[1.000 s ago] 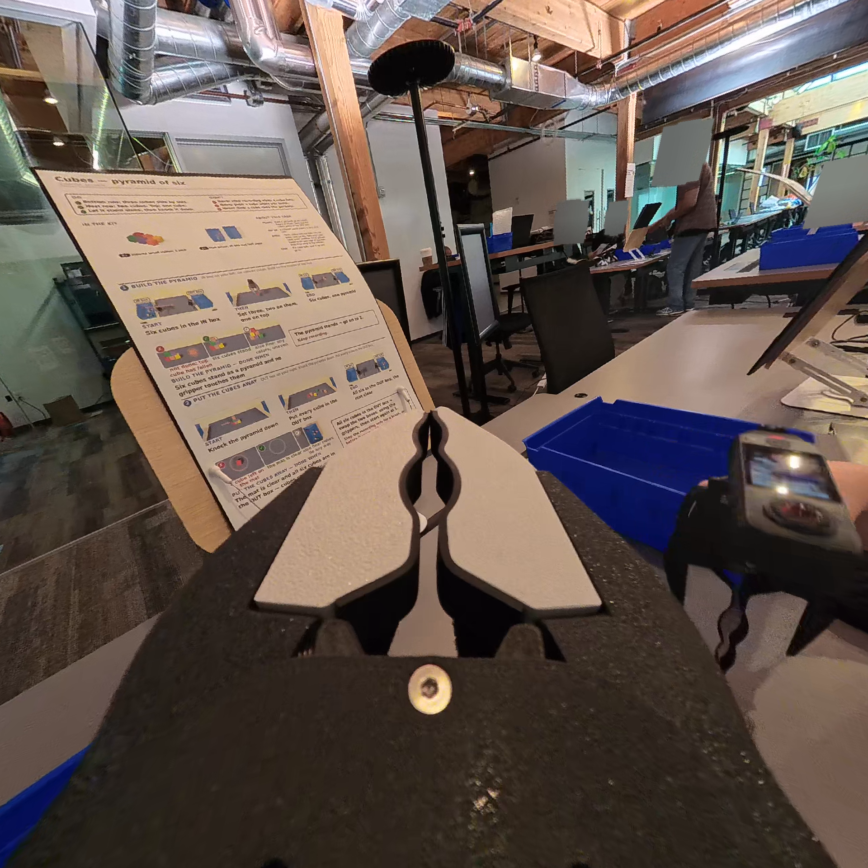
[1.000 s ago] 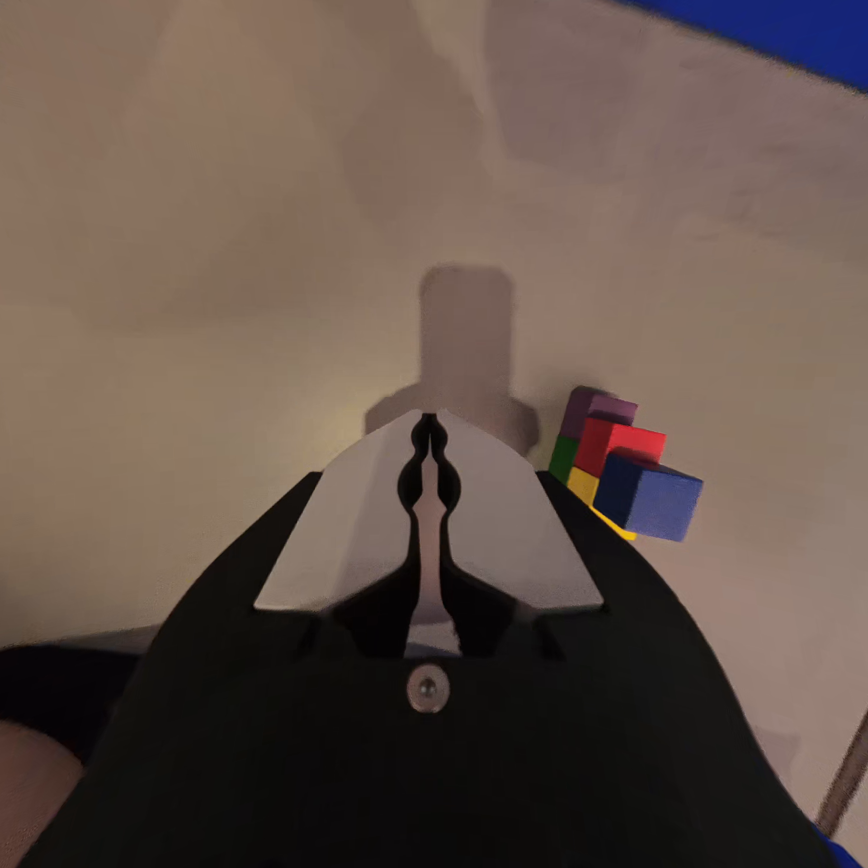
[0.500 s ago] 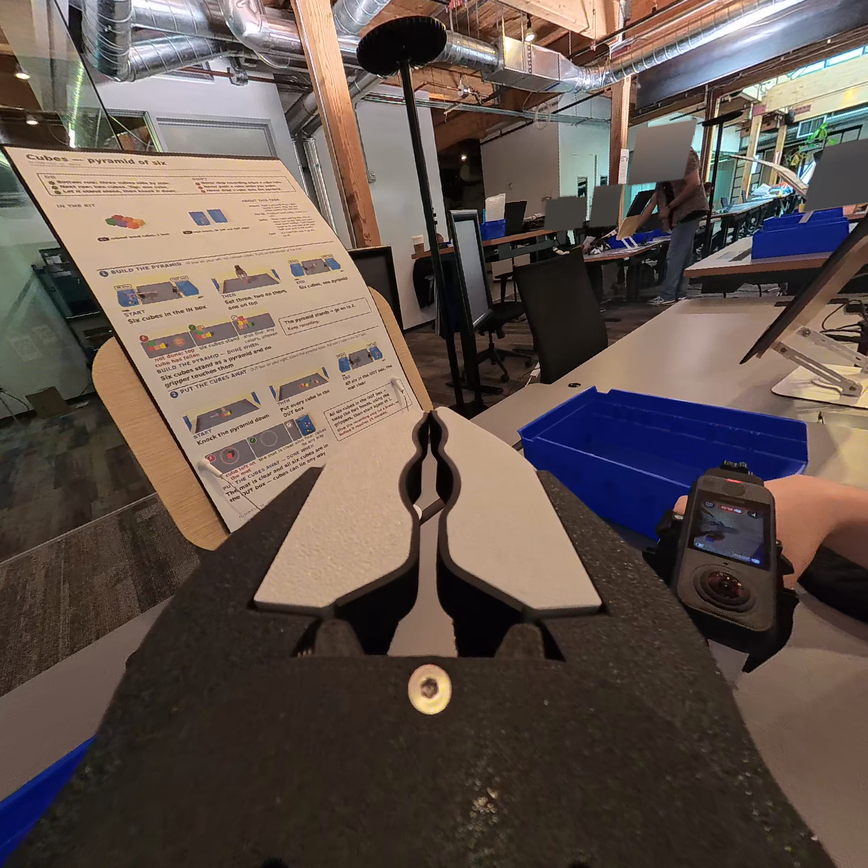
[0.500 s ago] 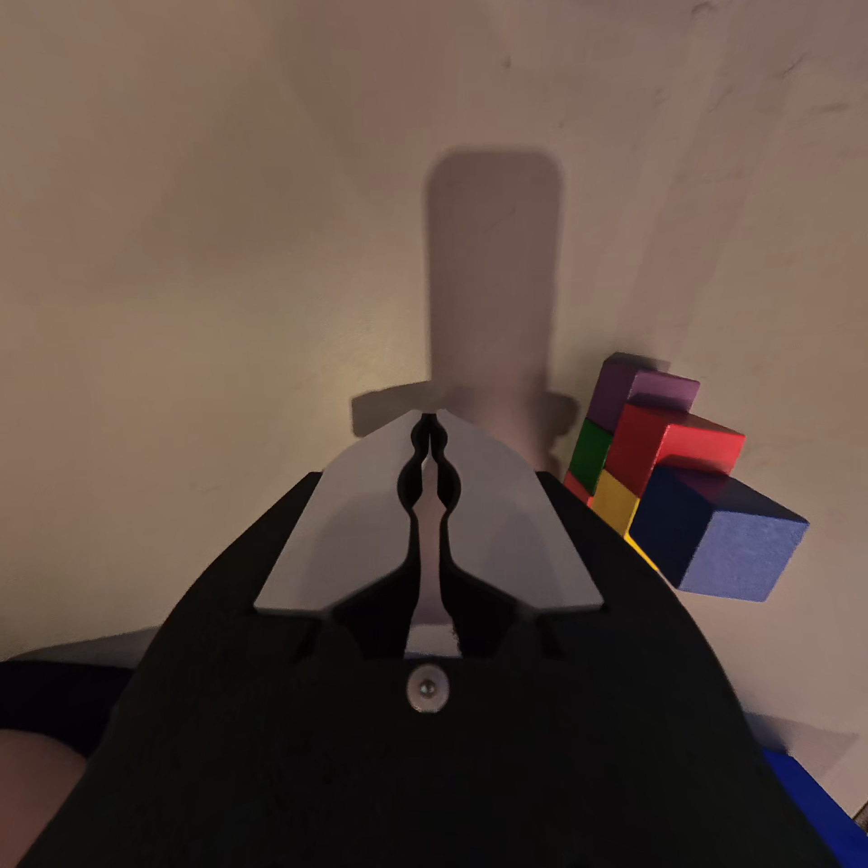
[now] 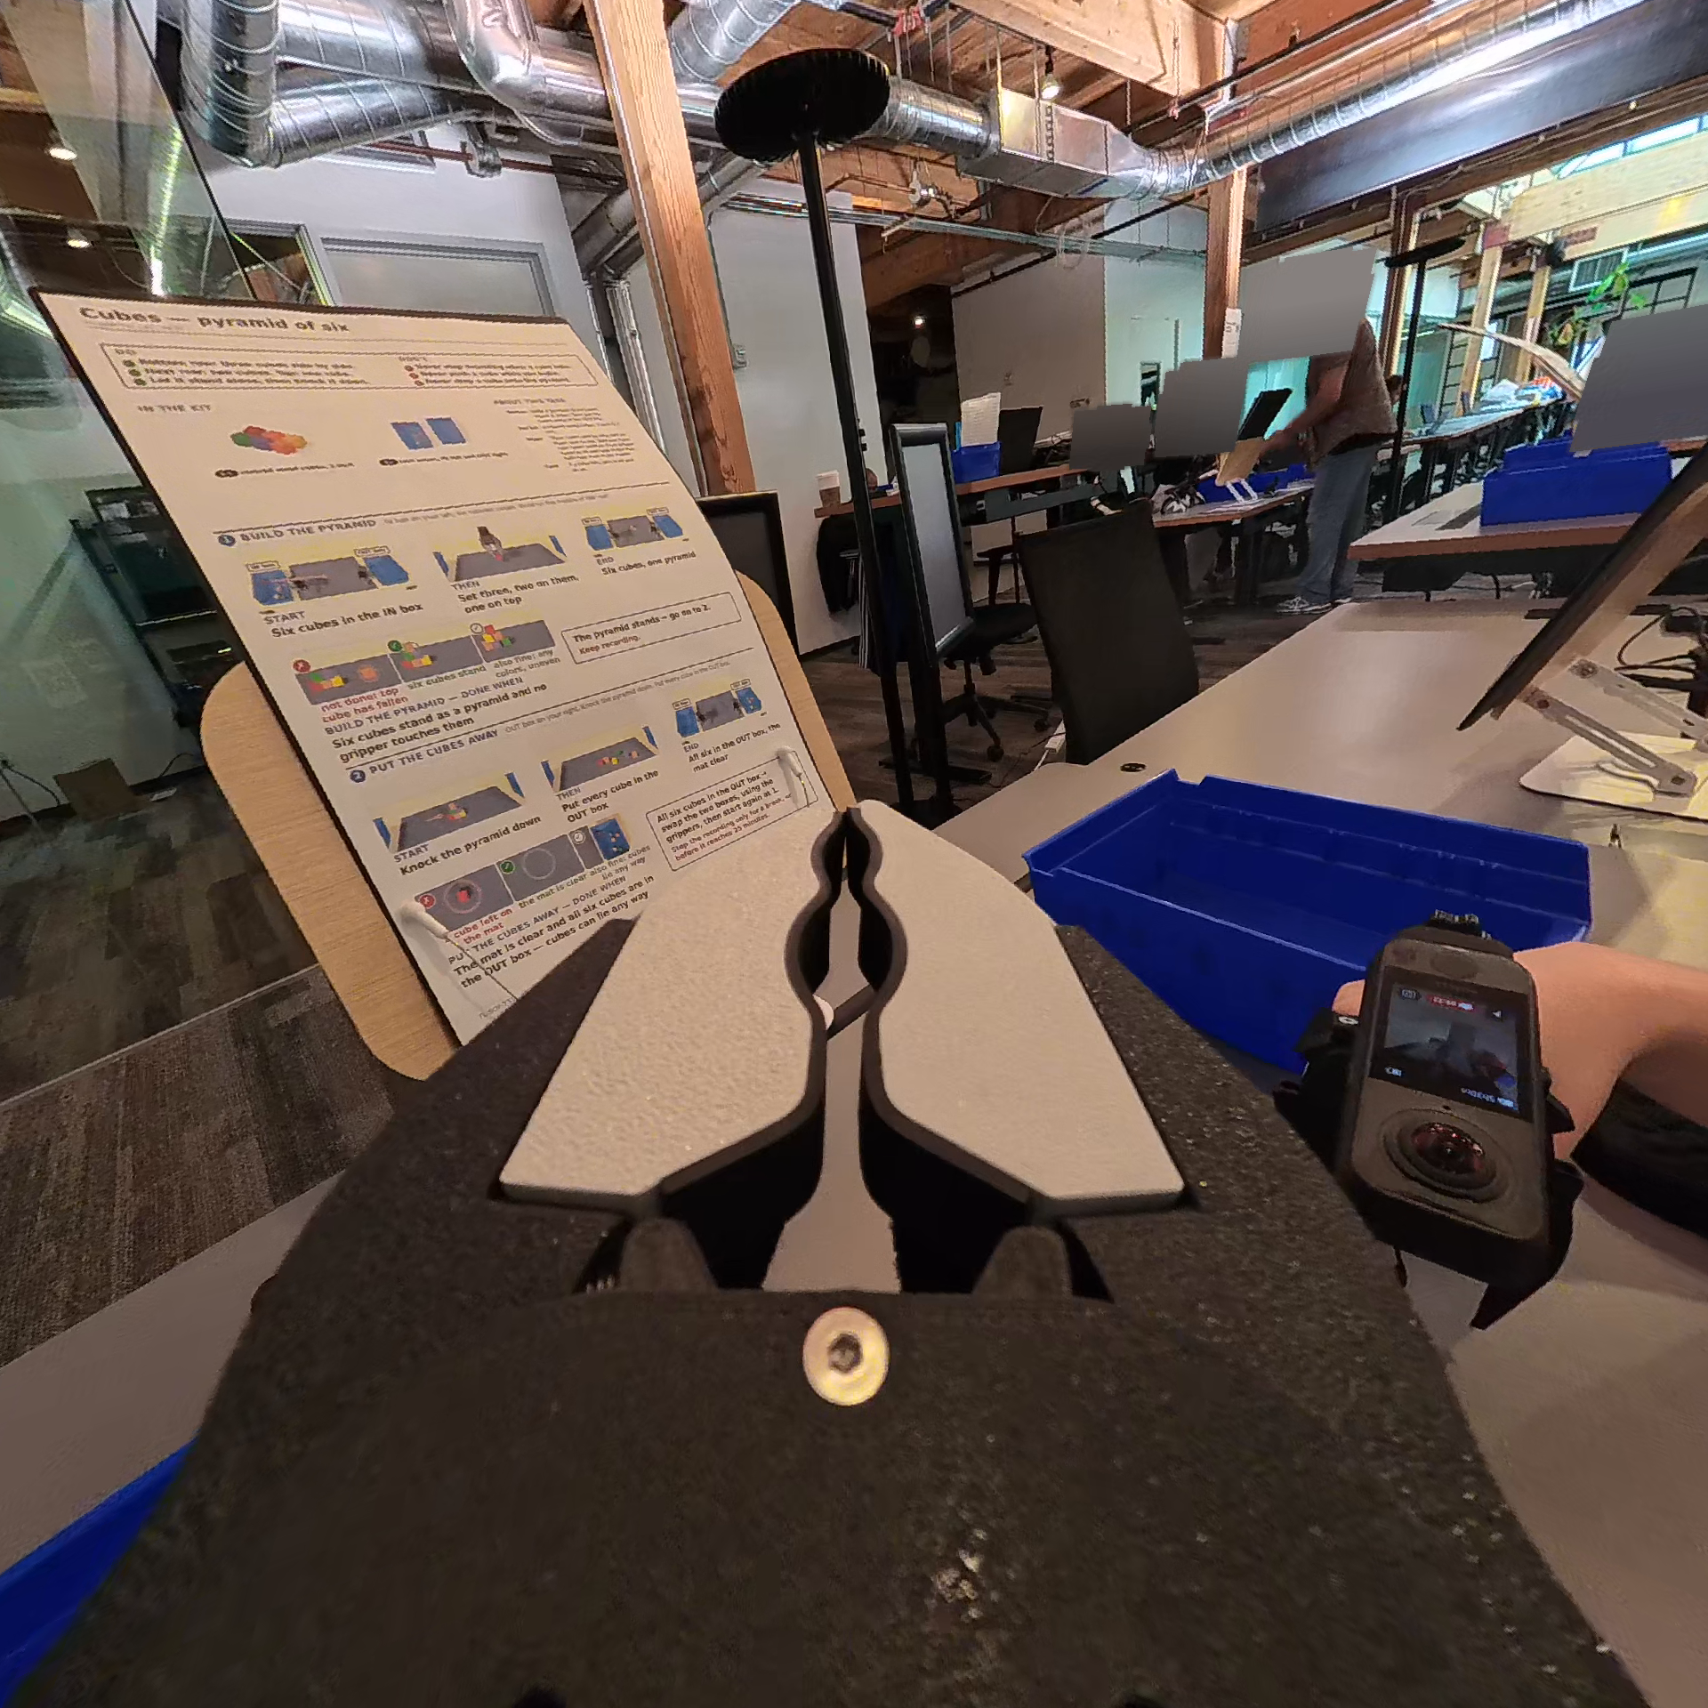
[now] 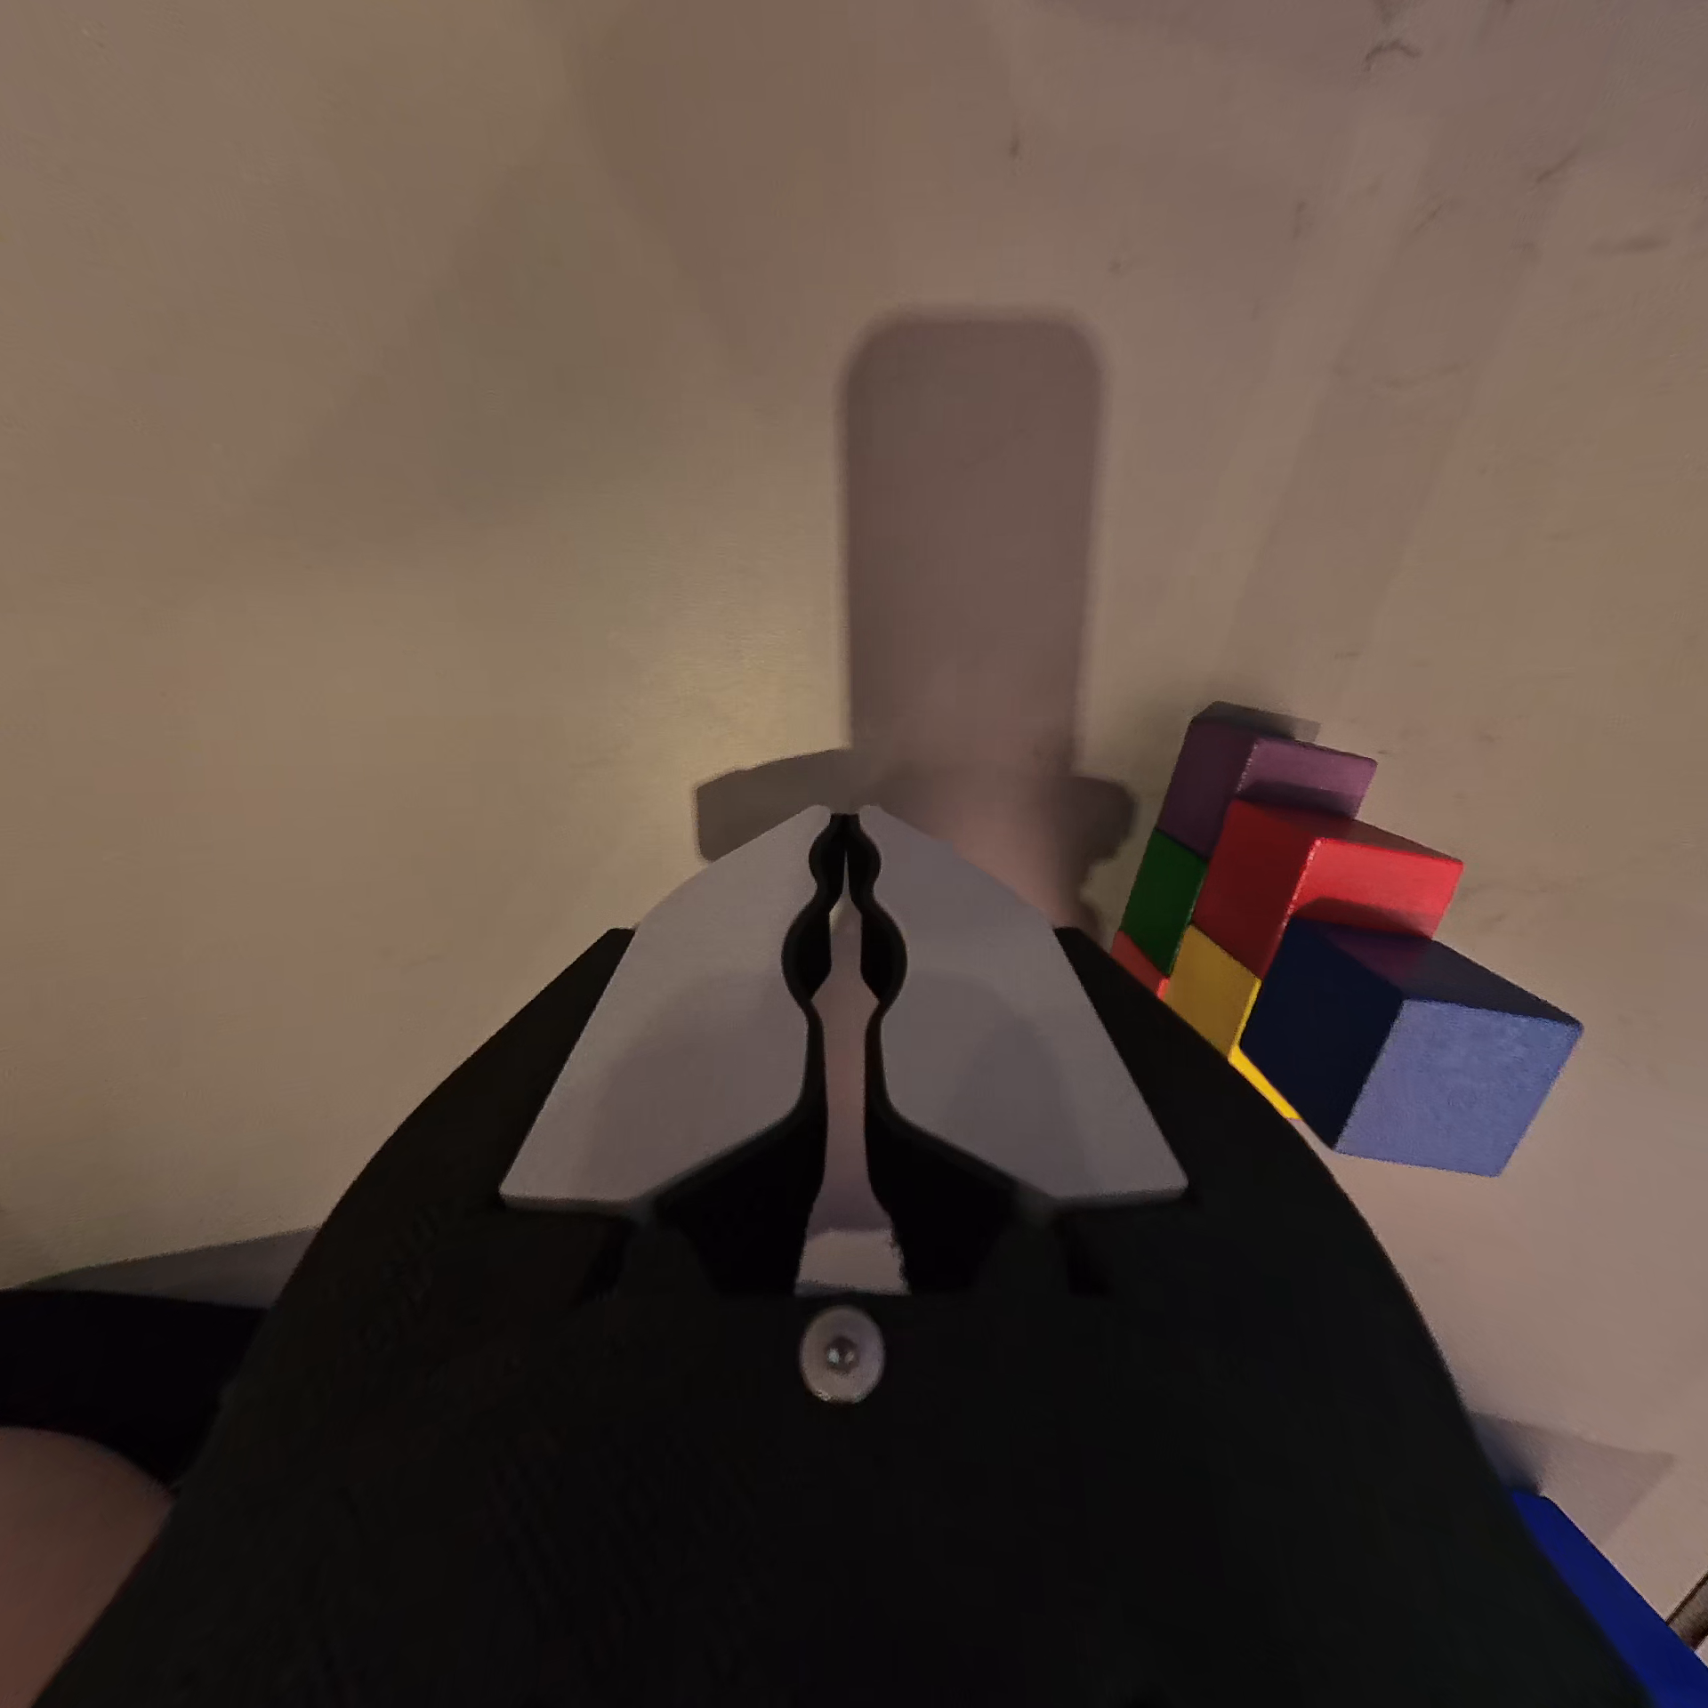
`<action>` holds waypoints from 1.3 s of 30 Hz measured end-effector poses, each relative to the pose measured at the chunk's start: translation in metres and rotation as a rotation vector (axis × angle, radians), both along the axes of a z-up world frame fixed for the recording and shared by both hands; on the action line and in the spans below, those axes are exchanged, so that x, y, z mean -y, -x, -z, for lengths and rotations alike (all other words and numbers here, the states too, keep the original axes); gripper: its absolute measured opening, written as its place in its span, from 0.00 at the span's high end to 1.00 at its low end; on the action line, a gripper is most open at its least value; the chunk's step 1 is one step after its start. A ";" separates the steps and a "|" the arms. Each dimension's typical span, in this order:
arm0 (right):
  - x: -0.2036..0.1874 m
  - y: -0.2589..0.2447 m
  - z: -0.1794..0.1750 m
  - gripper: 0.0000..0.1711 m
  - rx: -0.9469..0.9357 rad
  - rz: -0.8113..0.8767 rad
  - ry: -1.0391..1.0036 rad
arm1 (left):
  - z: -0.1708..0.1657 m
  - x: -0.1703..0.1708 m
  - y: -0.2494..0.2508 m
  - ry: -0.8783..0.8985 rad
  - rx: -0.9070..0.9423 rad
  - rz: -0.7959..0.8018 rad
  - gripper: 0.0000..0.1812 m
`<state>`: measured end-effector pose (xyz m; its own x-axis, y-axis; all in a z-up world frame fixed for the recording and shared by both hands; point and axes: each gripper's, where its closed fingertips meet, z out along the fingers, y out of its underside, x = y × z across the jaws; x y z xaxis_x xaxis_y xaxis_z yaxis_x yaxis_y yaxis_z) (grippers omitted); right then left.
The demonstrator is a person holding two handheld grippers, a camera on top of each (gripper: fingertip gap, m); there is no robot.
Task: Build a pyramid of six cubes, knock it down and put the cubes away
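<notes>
While the right gripper [image 6: 846, 823] points down at the pale table [image 6: 462, 462] with its two grey fingers pressed together and nothing between them, the pyramid of cubes [image 6: 1312, 933] stands just right of its tips, at the centre right of the right wrist view. Seen from above, a blue cube [image 6: 1414, 1054] lies nearest the camera, with a red cube [image 6: 1312, 873] and a purple cube [image 6: 1257, 772] beyond it, and a green cube [image 6: 1163, 895] and a yellow cube [image 6: 1211, 994] along the stack's left side; a sixth shows only as a red sliver. In the left wrist view, the left gripper [image 5: 846, 818] is raised, its fingers likewise closed and empty, in front of an instruction sheet [image 5: 416, 591] at the centre left. A blue bin [image 5: 1294, 887] sits at the centre right, beside a hand [image 5: 1608, 1026] holding the other gripper's camera [image 5: 1442, 1091].
</notes>
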<state>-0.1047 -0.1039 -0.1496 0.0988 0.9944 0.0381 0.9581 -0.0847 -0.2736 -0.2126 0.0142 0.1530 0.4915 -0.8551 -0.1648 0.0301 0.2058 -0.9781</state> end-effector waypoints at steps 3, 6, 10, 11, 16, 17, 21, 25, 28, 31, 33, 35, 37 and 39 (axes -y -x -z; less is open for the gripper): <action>0.001 0.001 -0.002 0.99 -0.002 -0.007 -0.006 | 0.000 0.002 -0.001 -0.008 -0.005 -0.002 1.00; 0.001 0.001 -0.002 0.99 -0.001 -0.009 -0.006 | 0.000 0.001 -0.001 -0.007 -0.007 -0.002 1.00; 0.002 -0.001 -0.003 0.99 0.002 -0.012 -0.005 | 0.003 -0.001 -0.002 0.002 -0.011 -0.002 1.00; 0.002 -0.001 -0.003 0.99 0.002 -0.012 -0.006 | 0.003 -0.001 -0.003 0.004 -0.012 -0.002 1.00; 0.002 -0.001 -0.005 0.99 -0.001 -0.011 -0.010 | 0.005 -0.002 -0.004 0.006 -0.018 -0.003 1.00; 0.002 -0.002 -0.005 0.99 0.001 -0.011 -0.009 | 0.005 -0.002 -0.004 0.006 -0.020 -0.003 1.00; 0.001 -0.004 -0.005 0.99 0.012 -0.002 -0.012 | 0.006 -0.002 -0.005 0.009 -0.027 -0.001 1.00; -0.001 -0.008 -0.009 0.99 0.026 0.009 -0.029 | 0.007 -0.003 -0.005 0.014 -0.029 -0.002 1.00; -0.003 -0.013 -0.018 0.99 0.033 0.026 -0.061 | 0.007 -0.003 -0.005 0.016 -0.029 -0.001 1.00; -0.008 -0.021 -0.036 0.99 0.016 0.072 -0.113 | 0.008 -0.002 -0.006 0.019 -0.033 0.004 1.00; -0.013 -0.029 -0.055 0.99 -0.020 0.117 -0.165 | 0.012 0.001 -0.011 0.031 -0.046 0.029 1.00; -0.017 -0.039 -0.076 0.99 -0.069 0.156 -0.220 | 0.021 0.006 -0.021 0.057 -0.099 0.081 1.00; -0.019 -0.050 -0.096 0.99 -0.113 0.185 -0.276 | 0.033 0.011 -0.031 0.059 -0.172 0.112 1.00; -0.017 -0.062 -0.113 0.99 -0.148 0.203 -0.319 | 0.044 0.016 -0.040 0.048 -0.242 0.127 1.00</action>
